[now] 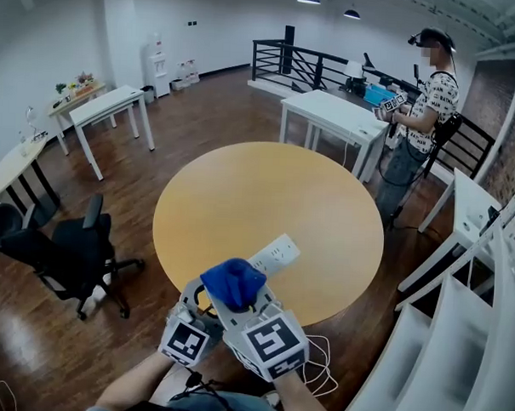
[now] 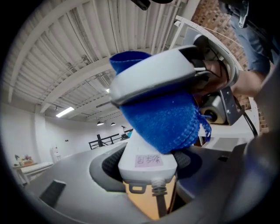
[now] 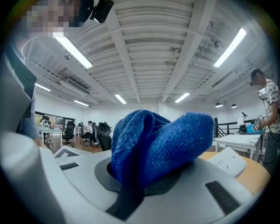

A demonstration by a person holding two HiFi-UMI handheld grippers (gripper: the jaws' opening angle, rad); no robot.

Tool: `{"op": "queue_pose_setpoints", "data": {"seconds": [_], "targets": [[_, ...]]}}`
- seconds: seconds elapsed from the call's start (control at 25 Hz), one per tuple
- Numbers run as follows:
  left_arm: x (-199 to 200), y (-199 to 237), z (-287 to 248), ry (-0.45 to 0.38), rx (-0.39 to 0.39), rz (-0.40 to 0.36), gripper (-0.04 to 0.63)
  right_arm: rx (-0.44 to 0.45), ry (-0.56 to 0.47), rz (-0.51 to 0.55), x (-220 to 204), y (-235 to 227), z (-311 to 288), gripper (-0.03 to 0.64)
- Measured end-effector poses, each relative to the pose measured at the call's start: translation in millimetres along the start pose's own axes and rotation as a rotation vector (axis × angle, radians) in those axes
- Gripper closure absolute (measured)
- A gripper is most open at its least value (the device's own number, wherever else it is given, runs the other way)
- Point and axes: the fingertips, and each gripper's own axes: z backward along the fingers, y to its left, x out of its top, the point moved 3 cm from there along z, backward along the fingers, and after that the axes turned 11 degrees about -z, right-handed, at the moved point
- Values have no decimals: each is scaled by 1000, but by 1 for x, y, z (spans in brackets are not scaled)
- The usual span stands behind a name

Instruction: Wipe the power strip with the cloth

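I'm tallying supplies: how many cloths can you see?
1: the blue cloth, clamped in the right gripper, on the power strip held by the left gripper. More could be hidden.

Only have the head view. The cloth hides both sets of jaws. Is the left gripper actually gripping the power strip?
Observer: Yes. In the left gripper view, the left gripper has its jaws closed on the power strip at its cord end.
Operator: Right one?
Observer: The right gripper view shows the right gripper shut on the bunched blue cloth.
Operator: Cloth on the strip?
Observer: In the left gripper view, the cloth lies over the strip's top face, just past a small label by the cord end.
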Motion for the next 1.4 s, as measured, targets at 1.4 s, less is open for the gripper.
{"op": "queue_pose_setpoints", "data": {"seconds": [1.4], "targets": [[4,13,28,-25,33,-10,302,-304,-48,158,72,-123,48,572]]}}
